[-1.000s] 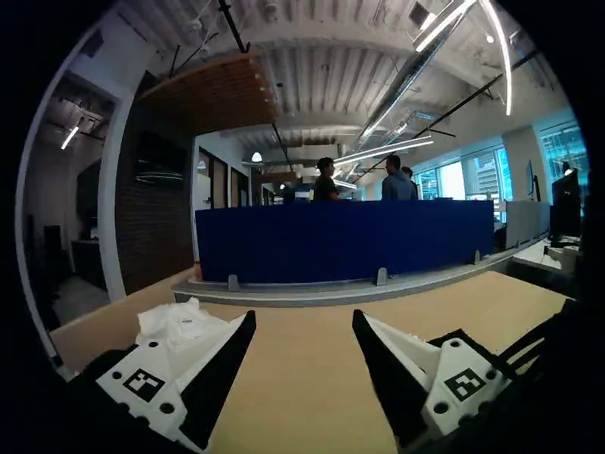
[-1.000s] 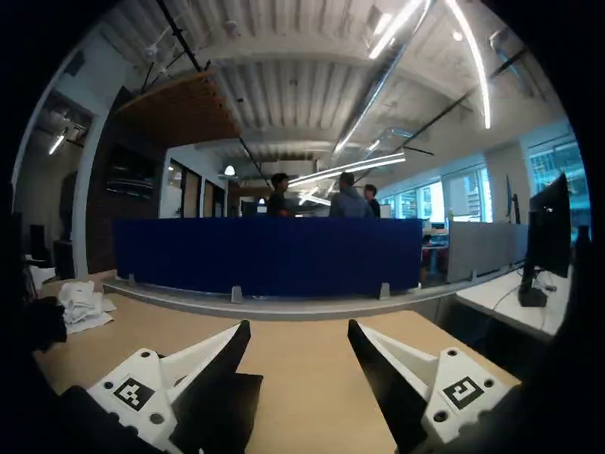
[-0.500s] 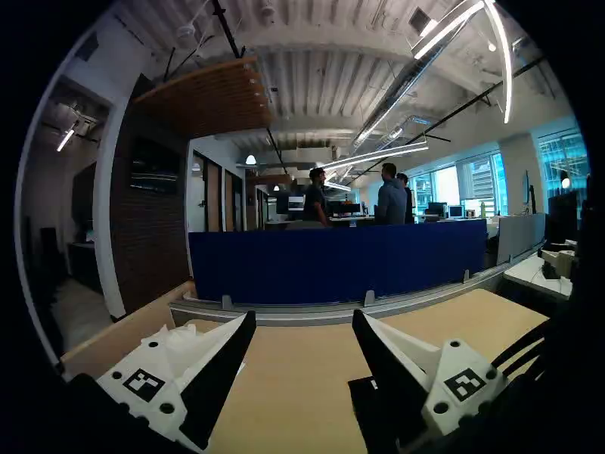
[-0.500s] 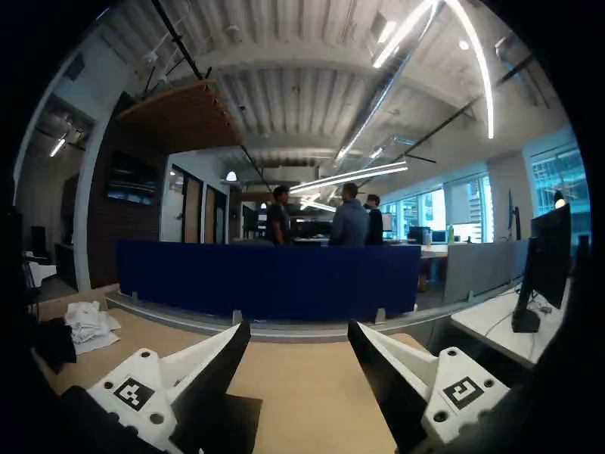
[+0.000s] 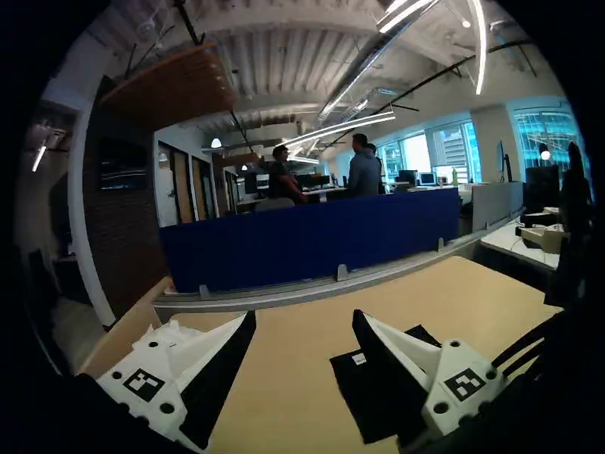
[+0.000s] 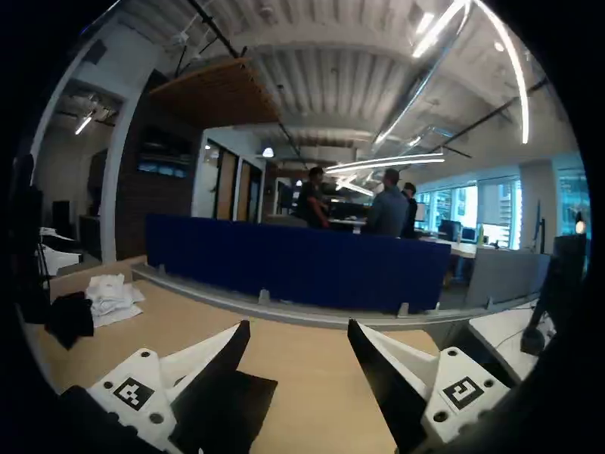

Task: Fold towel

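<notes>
Far left in the left gripper view, a crumpled white cloth (image 5: 162,334) peeks out behind one finger of the left tool (image 5: 302,313). That tool is spread wide and holds nothing. It sits low over the tan bench (image 5: 295,371) and looks out across it rather than down. The black towel (image 5: 374,390) lies flat under its other finger, not between the two.

In the right gripper view, a dark cloth (image 6: 69,319) and the white cloth (image 6: 110,293) lie together far to the left, well apart from the towel (image 6: 238,405). The towel's corner lies beneath one finger of the right tool (image 6: 297,324), which is also wide open and empty.

The main risk is a missed or uneven pinch. With the towel off to one side of each tool, closing now would likely catch nothing. Thin fabric lying flat may also slide along the bench instead of lifting. If the corners are taken at different depths, the fold would probably come out skewed. The left tool, near the white cloth, could snag it.
</notes>
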